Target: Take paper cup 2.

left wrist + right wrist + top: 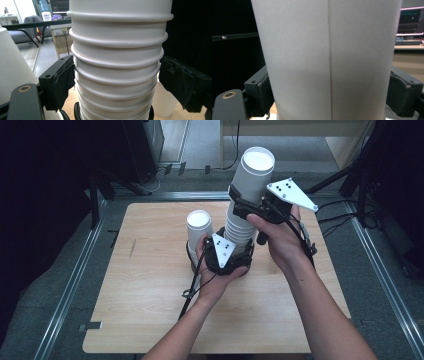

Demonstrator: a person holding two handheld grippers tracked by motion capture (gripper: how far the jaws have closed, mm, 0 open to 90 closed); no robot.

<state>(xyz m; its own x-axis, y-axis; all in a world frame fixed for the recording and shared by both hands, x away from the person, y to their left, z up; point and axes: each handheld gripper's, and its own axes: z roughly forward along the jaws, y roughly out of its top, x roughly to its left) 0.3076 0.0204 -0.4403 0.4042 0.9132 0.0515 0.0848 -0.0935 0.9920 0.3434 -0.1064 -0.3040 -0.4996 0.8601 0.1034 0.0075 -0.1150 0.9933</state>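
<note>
A tall stack of upside-down white paper cups [239, 227] stands mid-table. My left gripper [239, 251] is low on it, and in the left gripper view its pads [65, 78] press the ribbed rims of the stack [117, 65] from both sides. The right gripper [252, 202] is higher up, shut on the top cup [256, 170]. In the right gripper view that cup's smooth wall [329, 55] sits tight between both pads [265, 86]. A single white cup [199, 226] stands just left of the stack, beside my left hand.
The wooden table [150, 285] has bare room at the left and front. Metal rails [75, 280] run along both sides. A further white cup [163, 100] shows low behind the stack in the left gripper view.
</note>
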